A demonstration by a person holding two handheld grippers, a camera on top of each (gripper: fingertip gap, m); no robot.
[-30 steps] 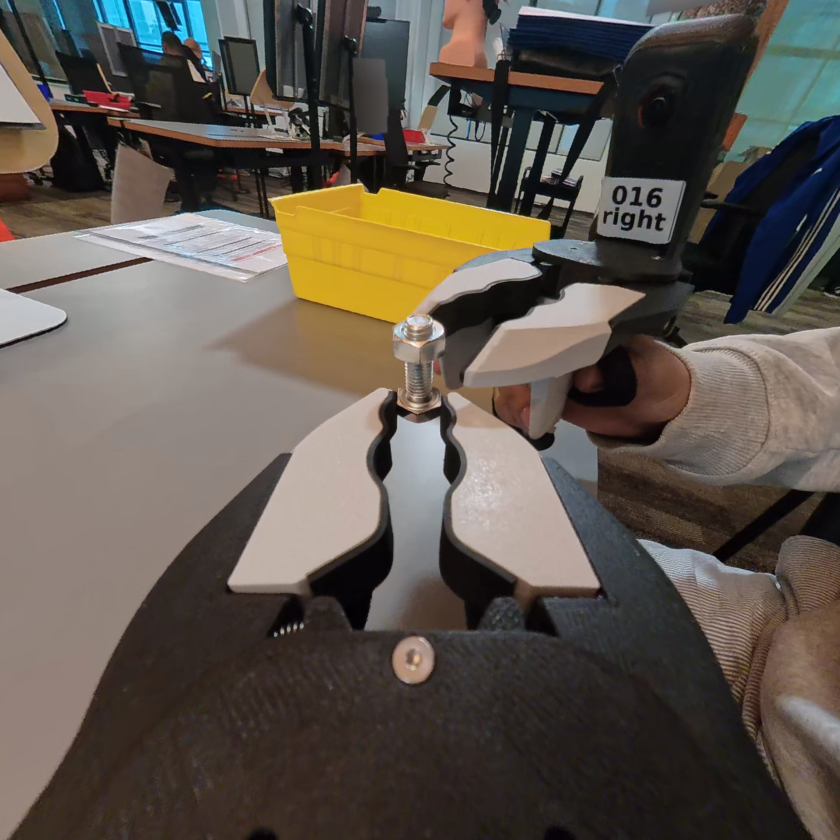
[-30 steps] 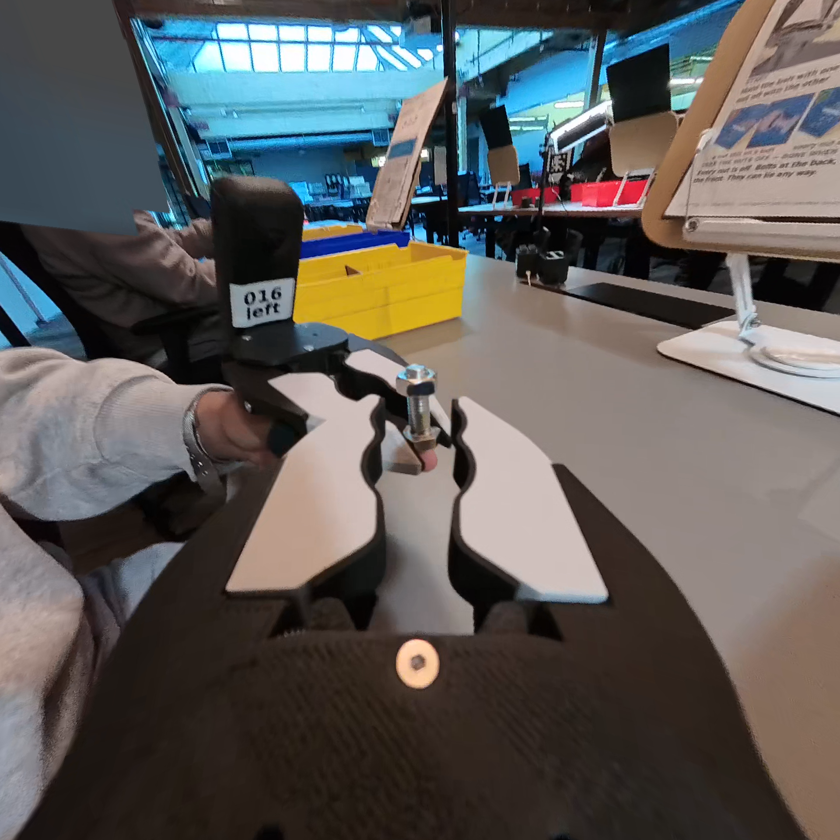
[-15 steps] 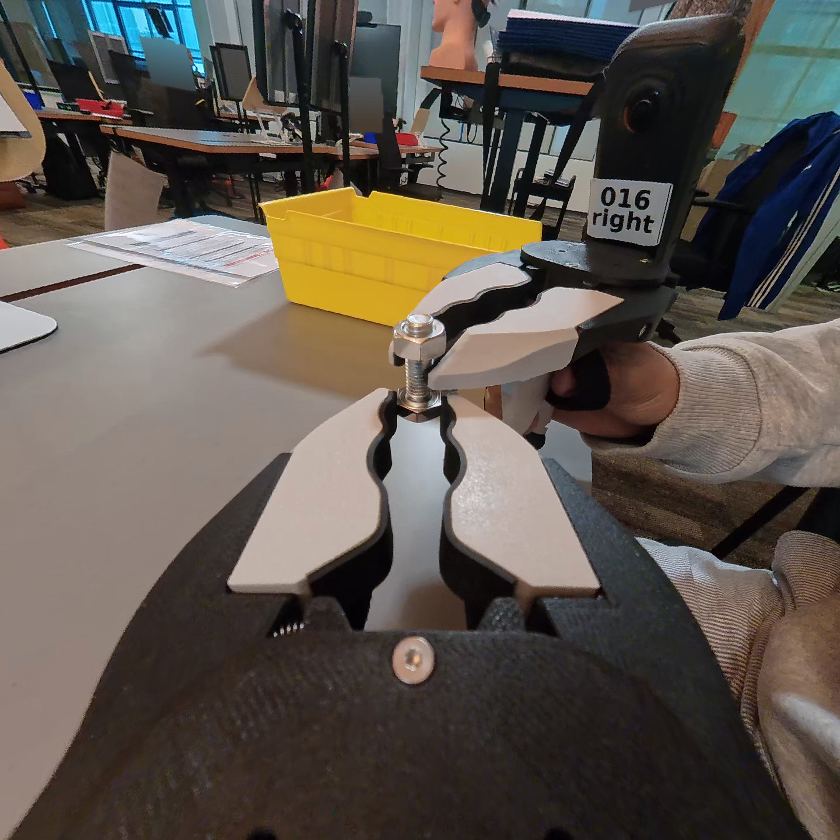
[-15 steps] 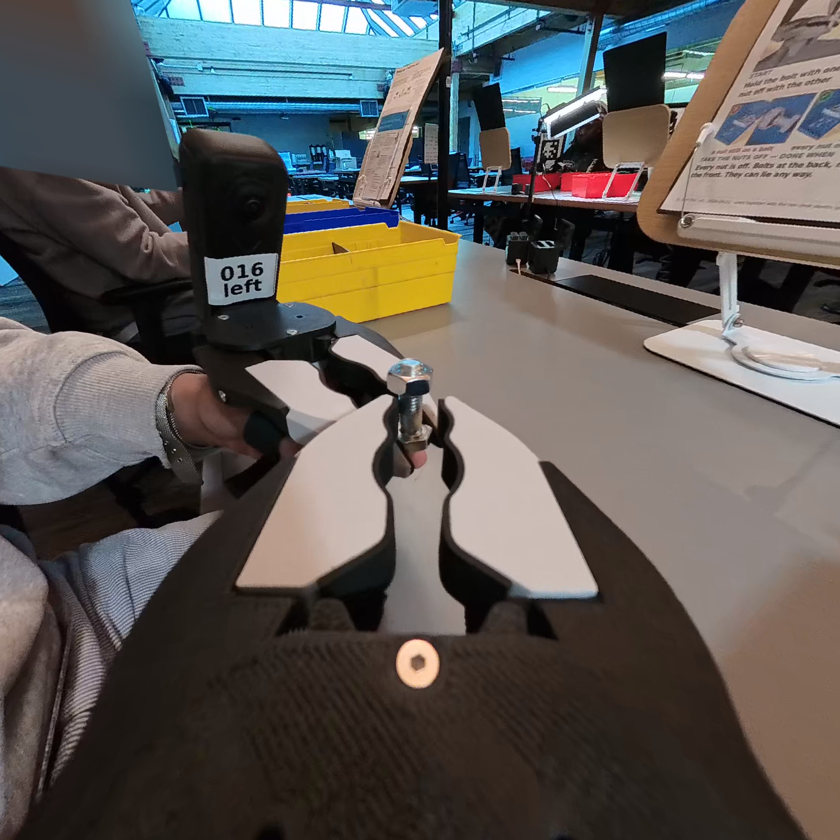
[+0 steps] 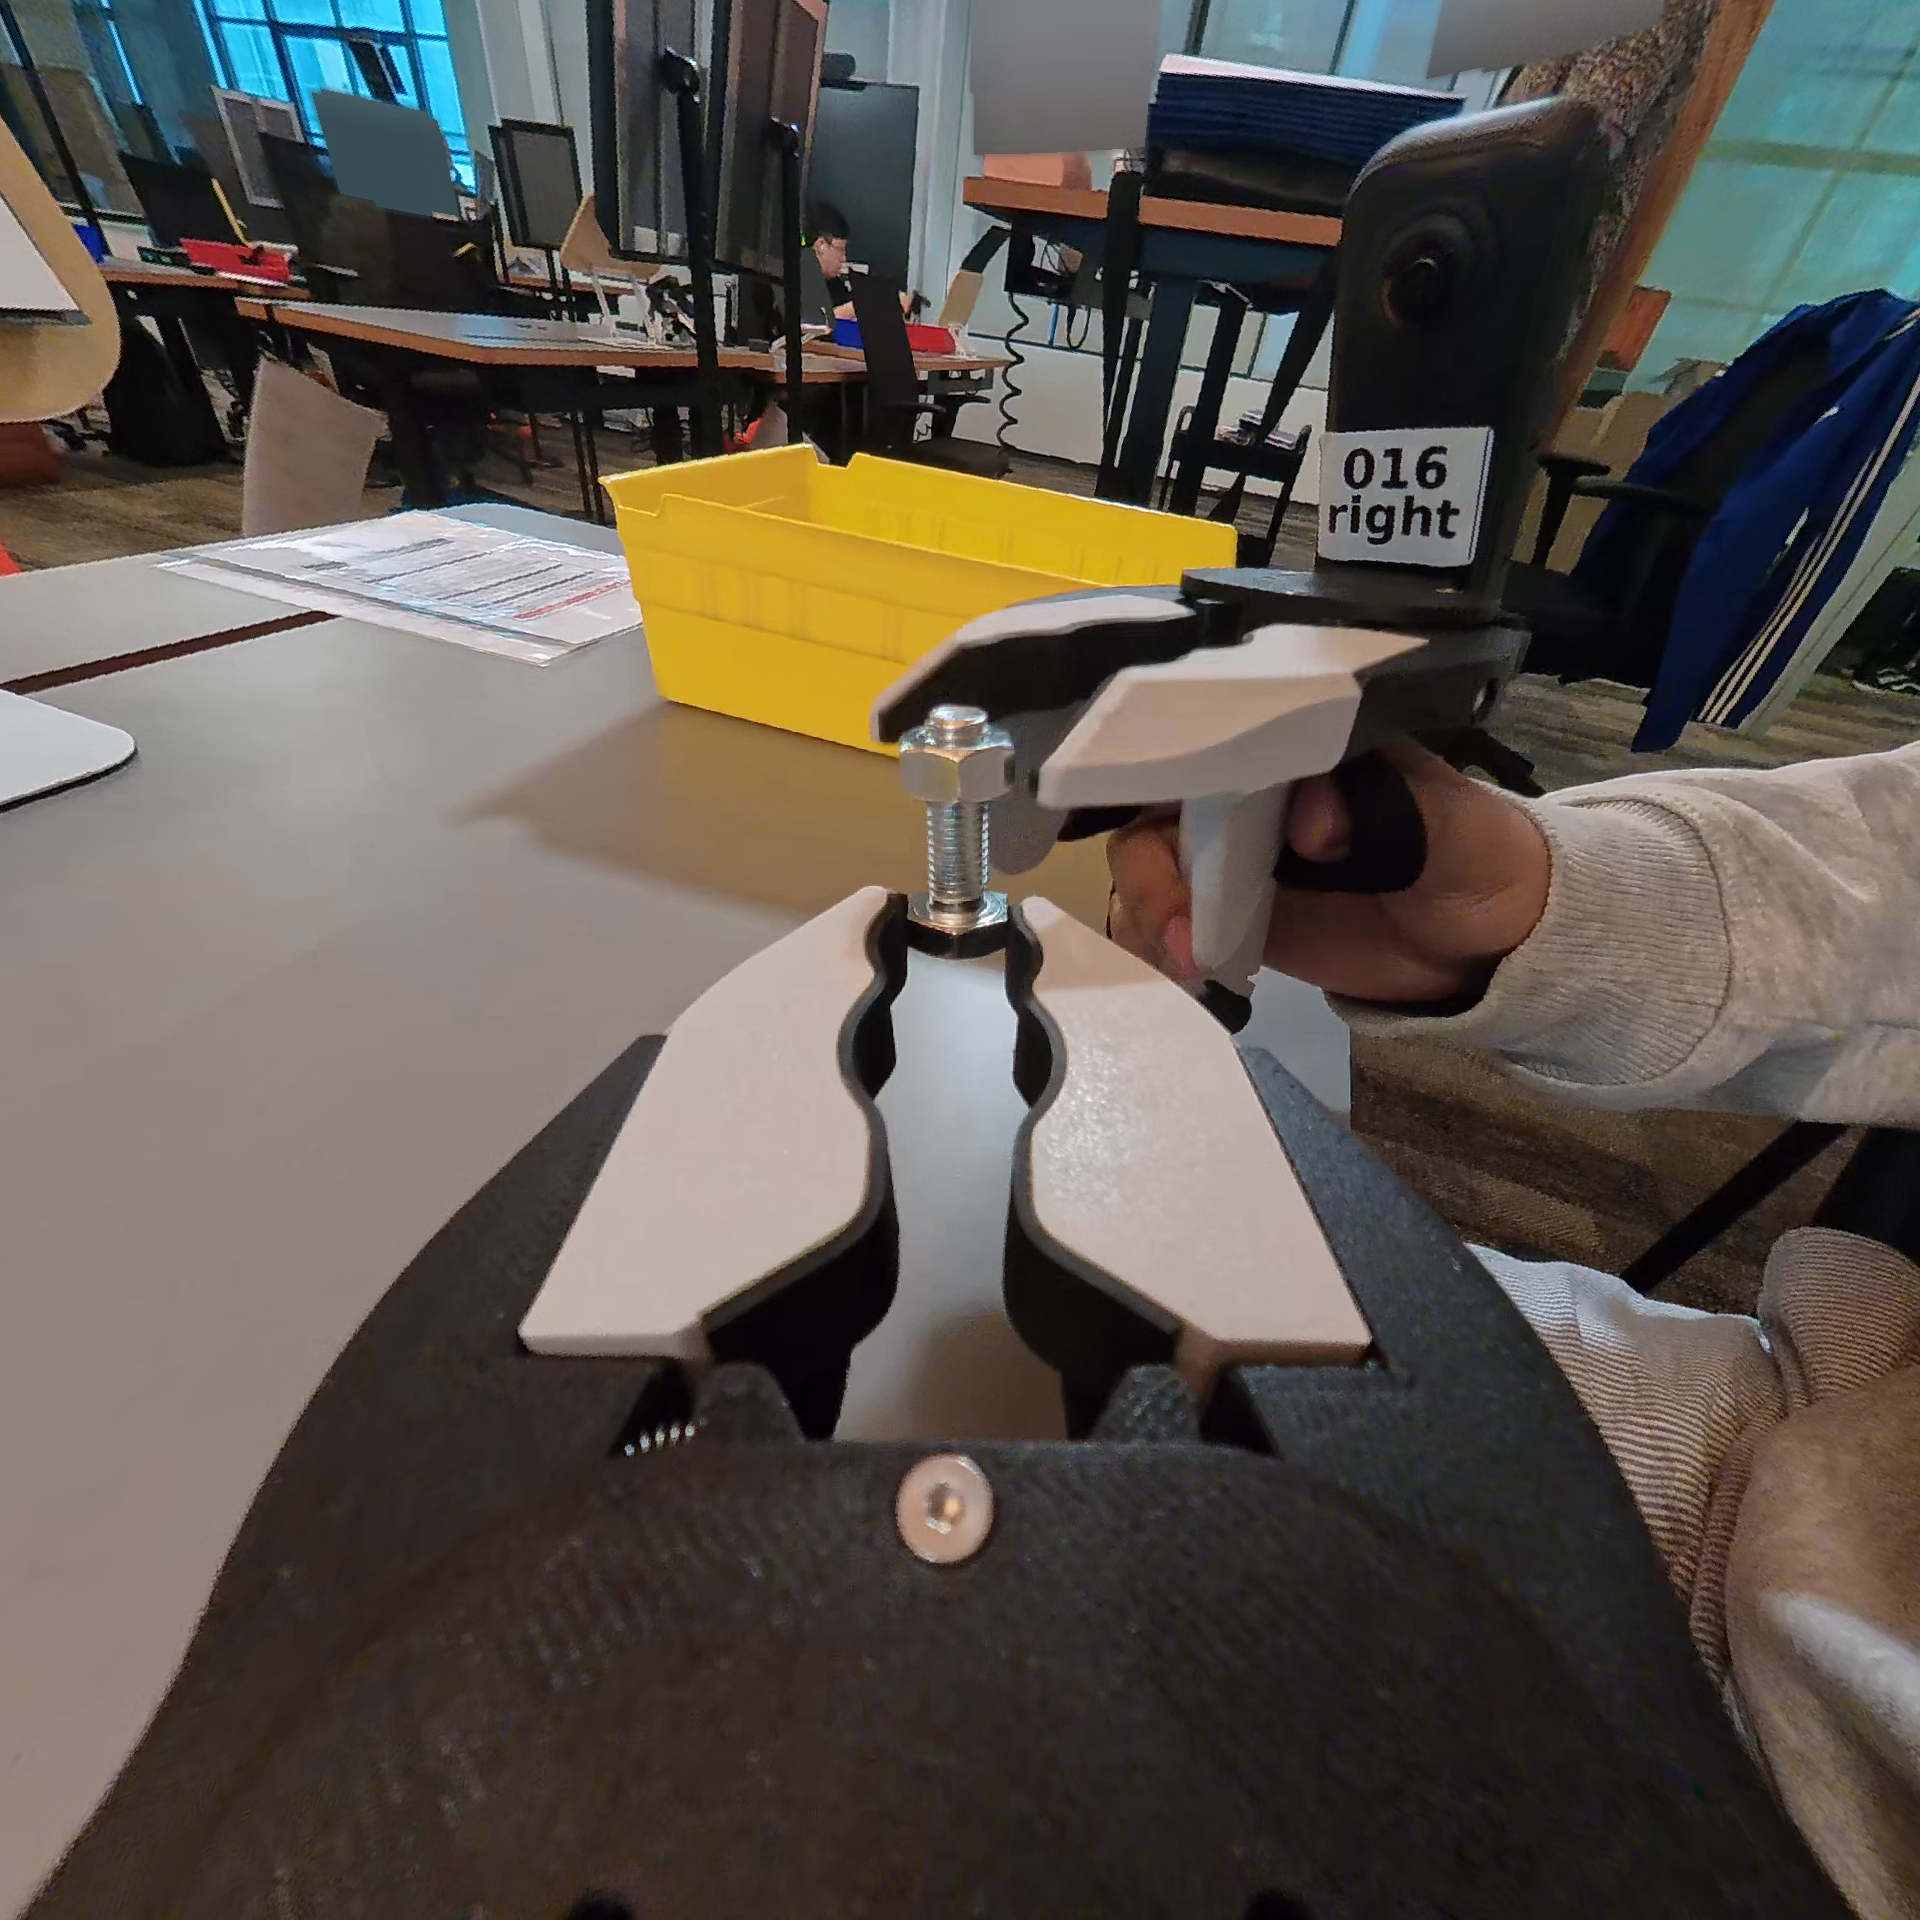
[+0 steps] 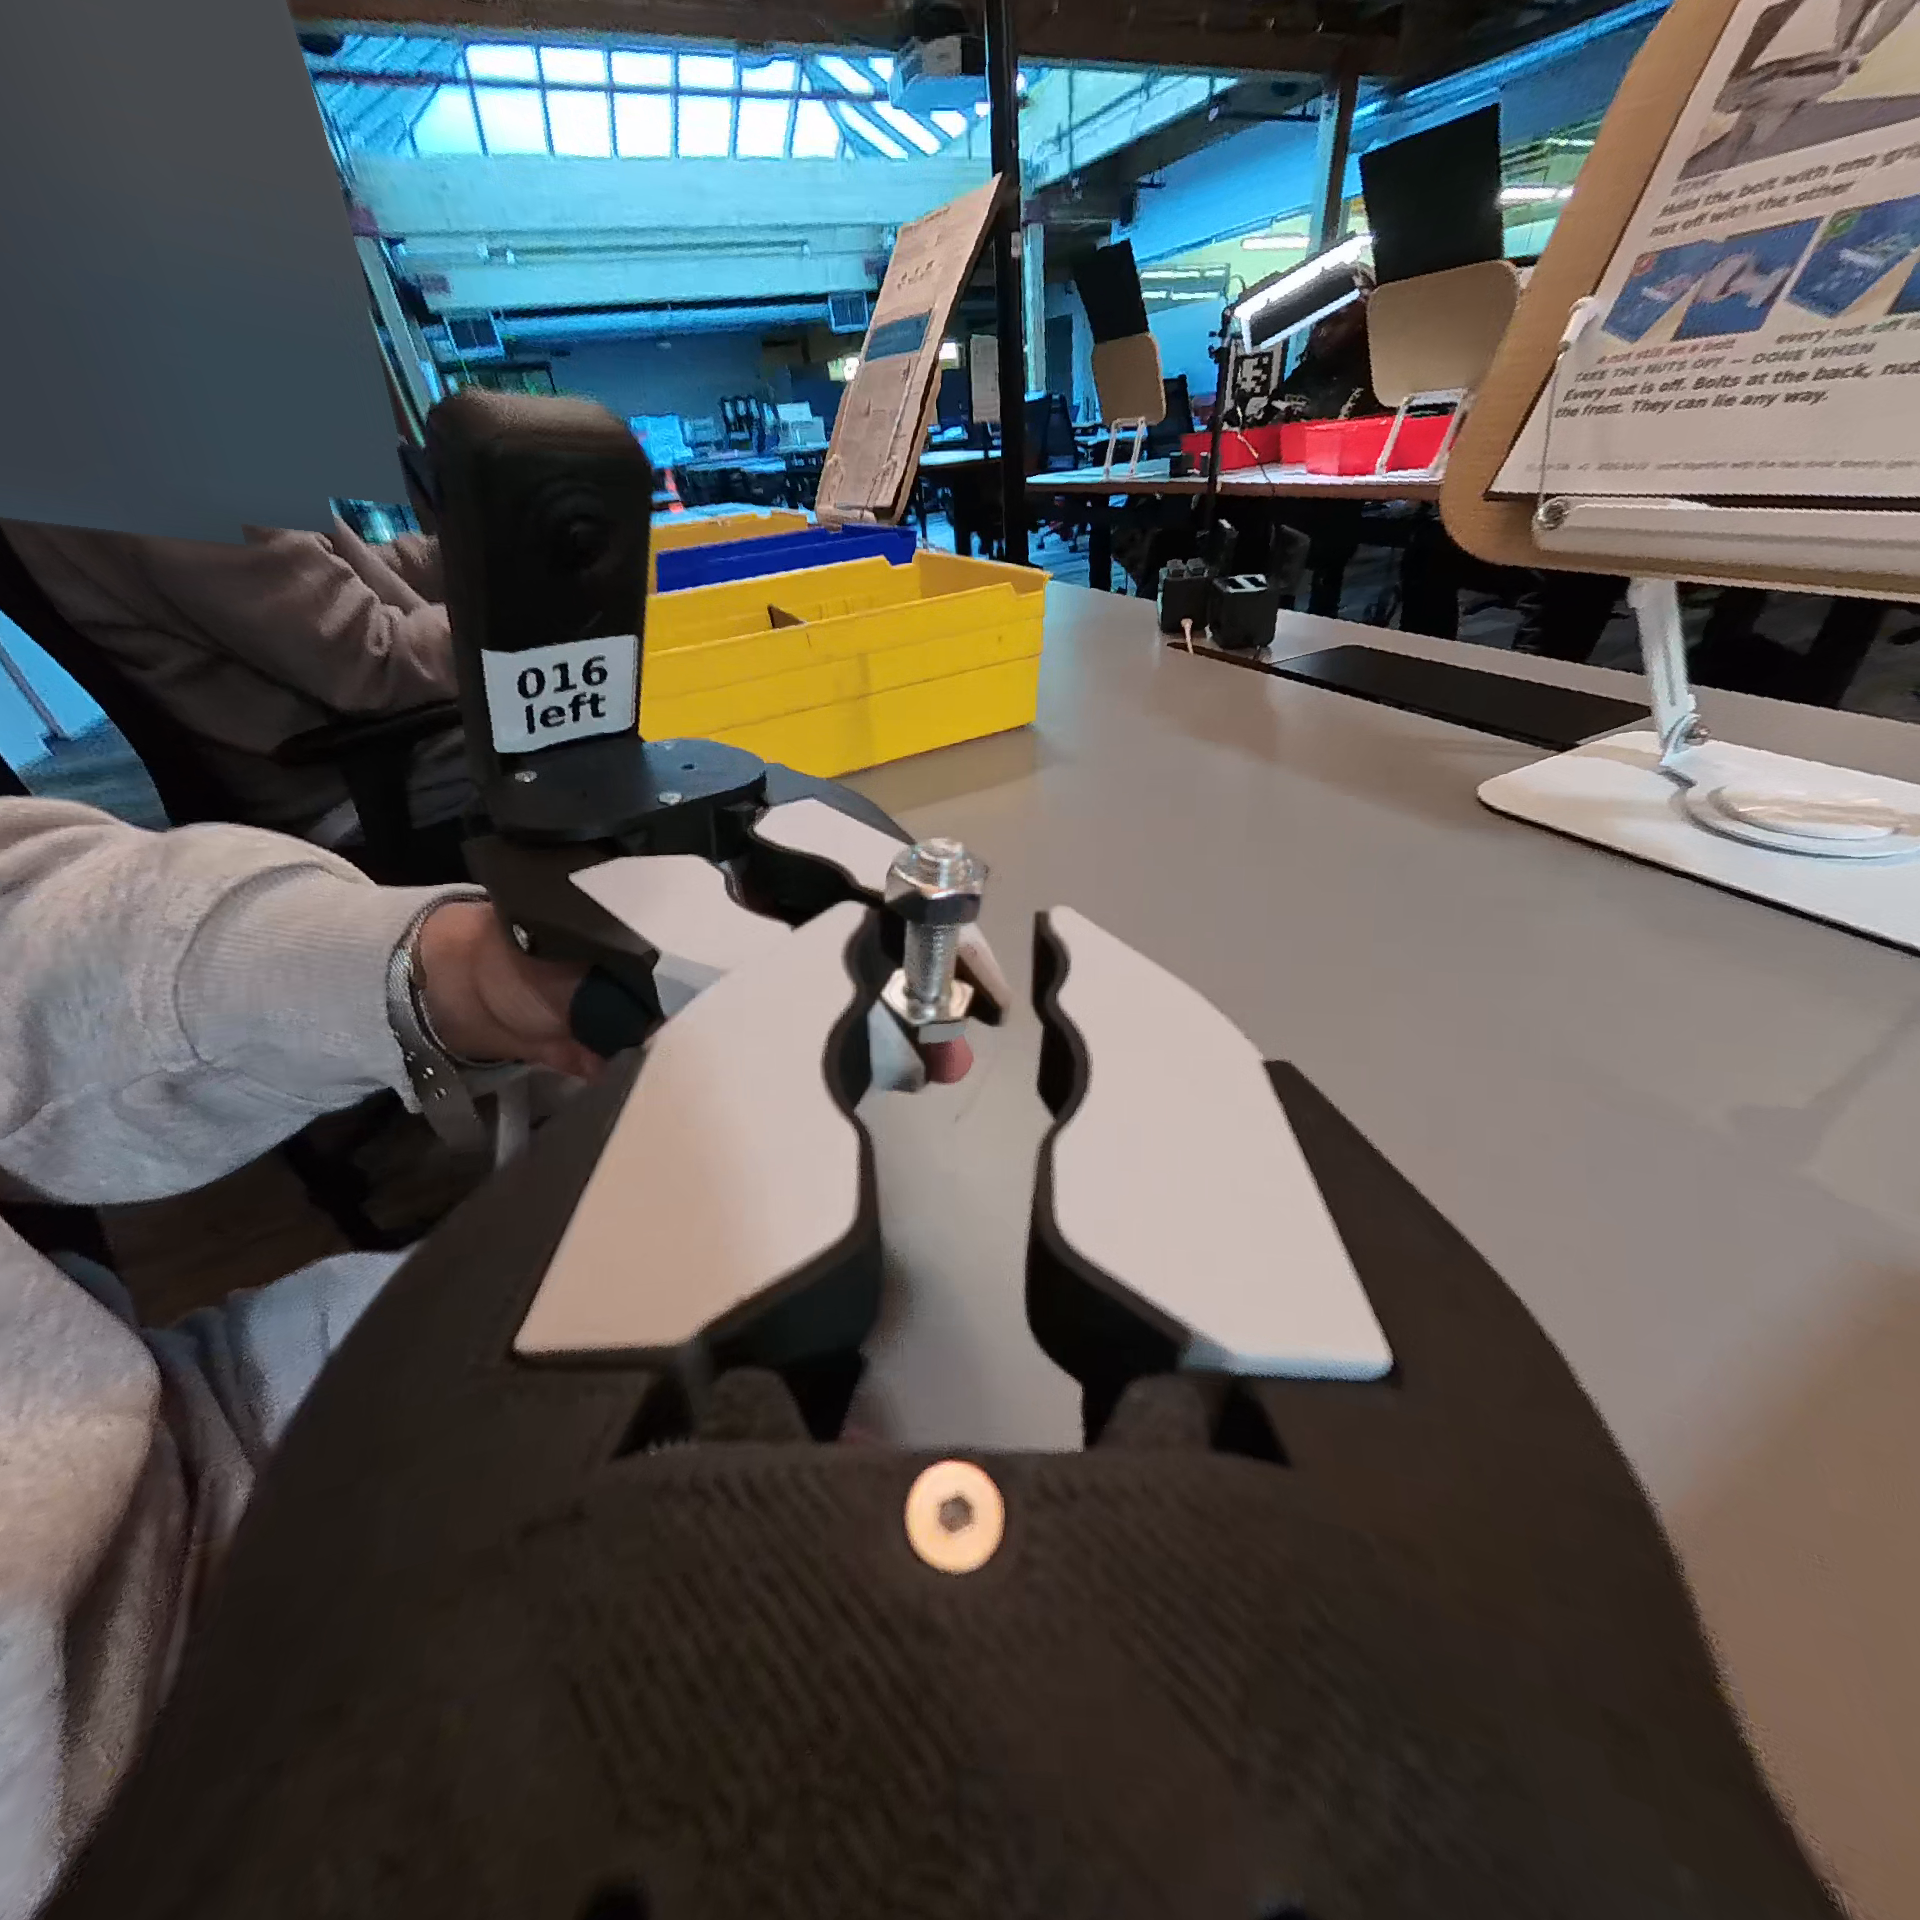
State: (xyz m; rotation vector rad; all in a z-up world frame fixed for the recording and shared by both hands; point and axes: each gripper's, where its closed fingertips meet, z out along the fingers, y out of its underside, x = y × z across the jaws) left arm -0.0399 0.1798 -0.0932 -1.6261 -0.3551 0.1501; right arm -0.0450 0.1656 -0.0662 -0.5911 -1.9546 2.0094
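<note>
Centre frame, the left tongs (image 5: 956, 920) pinch the head of an upright threaded steel bolt (image 5: 957, 844). Its upper hex nut (image 5: 956, 767) sits between the parted tips of the right tongs (image 6: 948, 940), apparently ungripped. Beyond, upper centre, a yellow plastic bin (image 5: 894, 582) rests on the smooth grey bench (image 5: 312, 883).
</note>
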